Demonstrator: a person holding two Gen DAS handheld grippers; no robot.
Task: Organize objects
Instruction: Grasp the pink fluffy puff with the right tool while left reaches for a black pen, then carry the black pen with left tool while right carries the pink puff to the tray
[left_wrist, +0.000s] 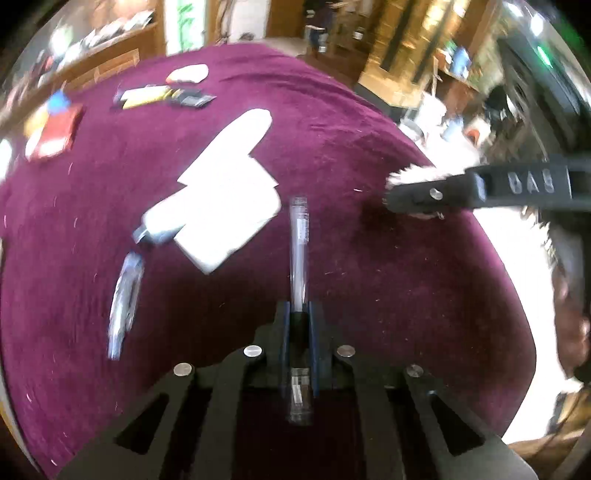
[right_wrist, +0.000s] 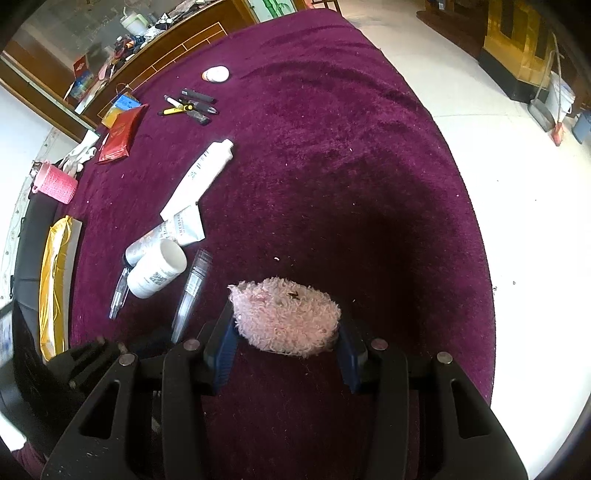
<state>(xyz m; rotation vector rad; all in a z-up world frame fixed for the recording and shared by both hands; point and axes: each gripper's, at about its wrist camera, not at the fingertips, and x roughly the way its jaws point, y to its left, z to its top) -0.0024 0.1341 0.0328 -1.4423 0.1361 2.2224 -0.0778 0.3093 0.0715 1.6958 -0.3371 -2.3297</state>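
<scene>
I have the left gripper (left_wrist: 299, 314) pinched tight on a clear plastic tube with a ribbed cap (left_wrist: 298, 254). The jaws hold it near its lower end, so most of its length juts forward over the deep-purple plush cloth (left_wrist: 369, 129) that covers the round table. That end-on hold suits laying it down lengthwise, I think. In the right wrist view the same tube (right_wrist: 190, 295) slants just beside the white cylindrical bottle (right_wrist: 157, 271).

My right gripper (right_wrist: 286, 332) clamps a pale pink fluffy pad (right_wrist: 286, 317), its blue-lined pads pressed into either side of it. The pile is soft, so the jaws stand fairly wide yet still bite. In the left wrist view it hangs to the right, well apart from the tube.

The rest reads to me as sorting by kind. Pens and markers (right_wrist: 190, 105) lie bunched together far up the cloth. The white squeeze tubes (right_wrist: 201, 173) sit touching one another at mid-left, with the bottle against them. A thin clear pen-like item (right_wrist: 120, 293) lies just left of the bottle. A red packet (right_wrist: 122, 134) and a pink knitted cup (right_wrist: 55, 182) keep to the left edge.

I judge the tube belongs with the slim clear things near the bottle; the pad has no matching group in sight yet.
</scene>
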